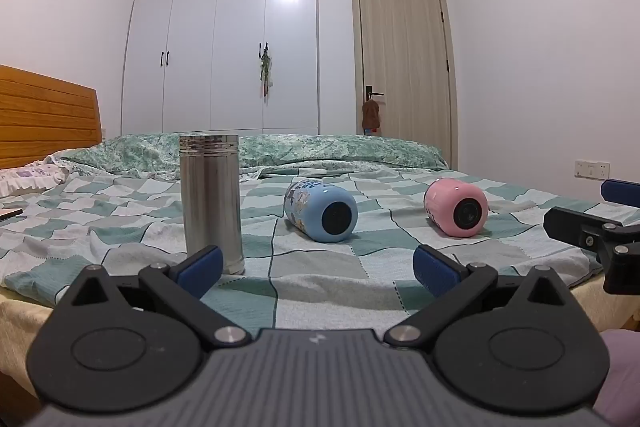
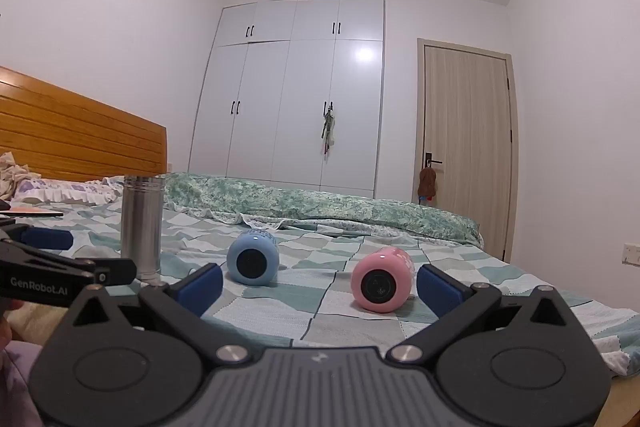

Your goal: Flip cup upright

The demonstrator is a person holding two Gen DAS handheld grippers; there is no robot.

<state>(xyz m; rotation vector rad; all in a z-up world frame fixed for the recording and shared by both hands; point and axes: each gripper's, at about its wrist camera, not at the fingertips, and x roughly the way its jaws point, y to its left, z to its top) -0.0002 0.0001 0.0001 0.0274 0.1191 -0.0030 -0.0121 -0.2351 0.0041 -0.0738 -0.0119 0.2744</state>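
The tall steel cylinder cup point(image 1: 211, 201) stands upright at centre left on the checked bed point(image 1: 312, 279). The round blue cup point(image 1: 320, 209) and round pink cup point(image 2: 382, 283) lie sideways mid-frame, not yet flipped. The left hand-held gripper point(image 1: 318, 267) and right hand-held gripper point(image 2: 320, 285) are both spread apart, holding nothing.

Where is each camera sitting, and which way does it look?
Left wrist: sits on the left gripper, low at the bed's edge, facing the wardrobe; its open blue fingers show, with the right gripper beside it.
Right wrist: sits on the right gripper, same way; open fingers, the left gripper alongside.
Both share the upright steel cup, the lying blue cup and pink cup.
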